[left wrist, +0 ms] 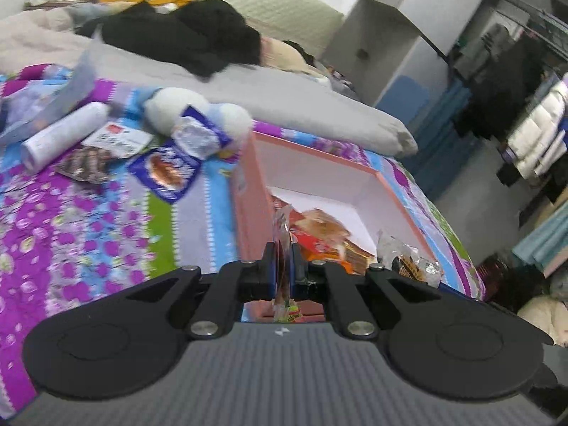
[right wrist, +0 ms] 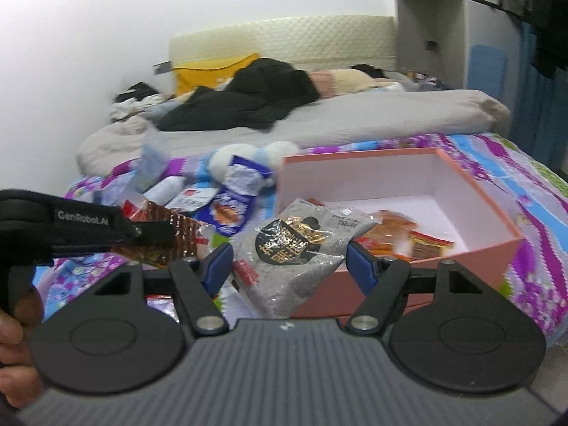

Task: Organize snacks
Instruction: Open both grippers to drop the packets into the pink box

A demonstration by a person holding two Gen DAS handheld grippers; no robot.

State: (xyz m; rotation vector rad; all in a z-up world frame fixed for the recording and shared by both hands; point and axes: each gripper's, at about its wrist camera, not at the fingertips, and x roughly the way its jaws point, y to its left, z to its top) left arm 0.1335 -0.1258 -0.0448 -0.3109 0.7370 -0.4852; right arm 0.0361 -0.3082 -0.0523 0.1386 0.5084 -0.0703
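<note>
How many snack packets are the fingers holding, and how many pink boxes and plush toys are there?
Held snack packets: 2, shiny brown foil packet, grey plastic packet
Pink cardboard boxes: 1
White-and-blue plush toys: 1
Total: 4

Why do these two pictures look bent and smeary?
Left wrist view: wide lens tilts and curves the room; loose snack packets are motion-smeared. Right wrist view: the headboard bows, corners darken, and the grey packet up close looks soft.
</note>
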